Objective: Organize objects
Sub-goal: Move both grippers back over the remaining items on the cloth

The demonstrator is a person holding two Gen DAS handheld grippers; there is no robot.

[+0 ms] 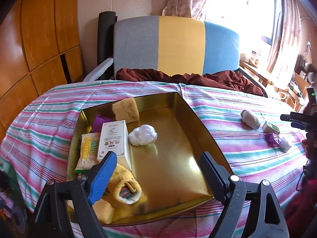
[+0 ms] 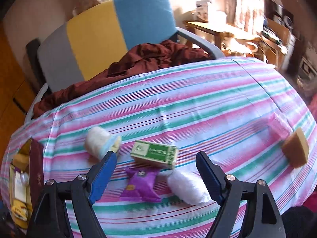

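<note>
I have both tongs spread and empty. My right gripper [image 2: 155, 165] hangs over the green box [image 2: 155, 155], lying flat on the striped cloth [image 2: 198, 103], long axis left-right; my left gripper [image 1: 158, 166] hovers above the gold tin [image 1: 168, 158].

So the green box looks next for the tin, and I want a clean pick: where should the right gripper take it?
Grip the green box across its narrow width, pads on the two long side faces near mid-length, coming down from above. It lies flat on the striped cloth, so those faces are exposed. The purple packet sits close in front, so keep the near pad tight to the box.
</note>
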